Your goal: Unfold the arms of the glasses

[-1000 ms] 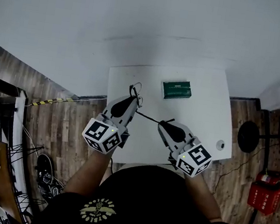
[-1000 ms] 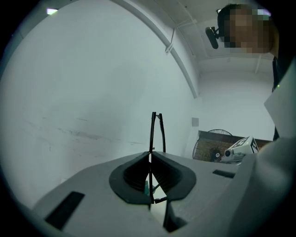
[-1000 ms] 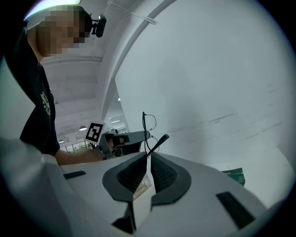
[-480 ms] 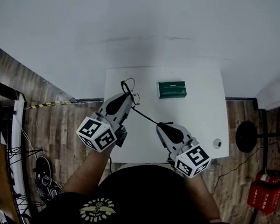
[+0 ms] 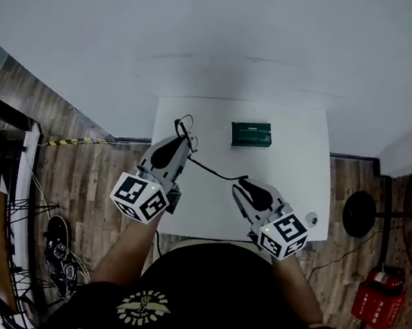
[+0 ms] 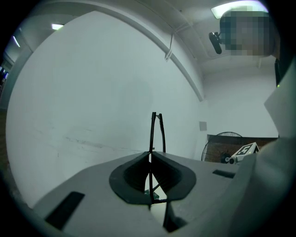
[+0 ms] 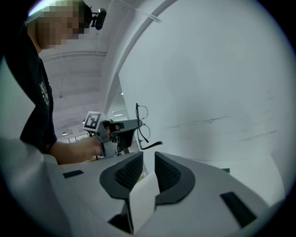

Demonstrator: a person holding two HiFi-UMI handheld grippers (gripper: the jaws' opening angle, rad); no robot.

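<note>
At the left-centre of the head view, your left gripper is clamped on the glasses, over the left part of the white table. In the left gripper view the thin black frame runs straight down the seam between the dark pads, which press in on it from both sides. The rest of the frame stands upright above the jaws against the pale wall. The lenses sit just beyond the fingertips, toward the top of the head view.

One arm of the glasses is swung out. It stretches from the frame down and to the right across the table, and its curved end lies just beside the tips of your right gripper at the centre of the head view.

In the right gripper view your right gripper's jaws are apart and opening, with a clear gap between the ribbed pads and nothing in that gap. The arm's curved tip hangs above and just beyond the pads, a little left of centre — near them, not between them. Farther back in that view, upper left of centre, your left gripper holds the frame upright.

The green box lies on the table above and between the two grippers in the head view — well apart from the glasses.
</note>
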